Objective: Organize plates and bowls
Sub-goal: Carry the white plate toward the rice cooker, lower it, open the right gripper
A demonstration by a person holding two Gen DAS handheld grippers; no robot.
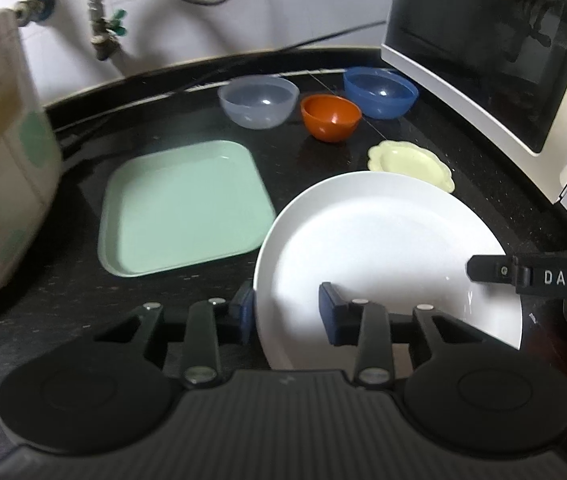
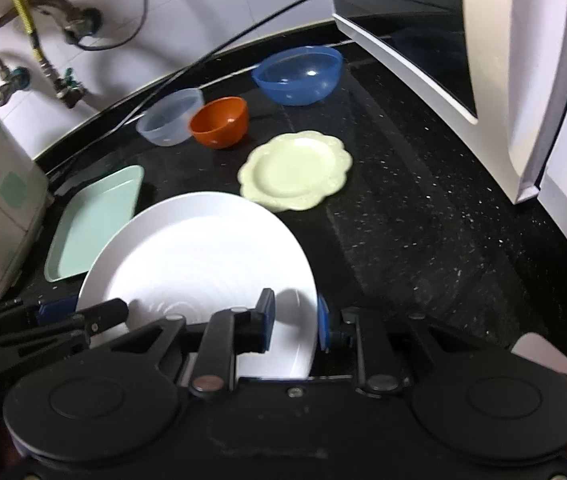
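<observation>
My left gripper (image 1: 285,318) stands part open with the near-left rim of the white plate (image 1: 383,240) between its blue pads (image 1: 329,312) — one pad sits over the plate's face, the other outside and below the rim, and I cannot tell whether they actually pinch it. My right gripper (image 2: 293,322) straddles the plate's right rim the same way, its pads close on either side of the edge, though a firm grip is not clear to me. The plate is tilted, its far edge over the black counter (image 2: 423,240). Just beyond it to the left lies the green square tray (image 1: 183,208); to the right, near the microwave (image 1: 491,60), sits the pale yellow scalloped plate (image 2: 297,170). Farther back stand three bowls in a row — the clear bowl (image 1: 258,101), the orange bowl (image 1: 330,117) and the blue bowl (image 1: 380,91).
</observation>
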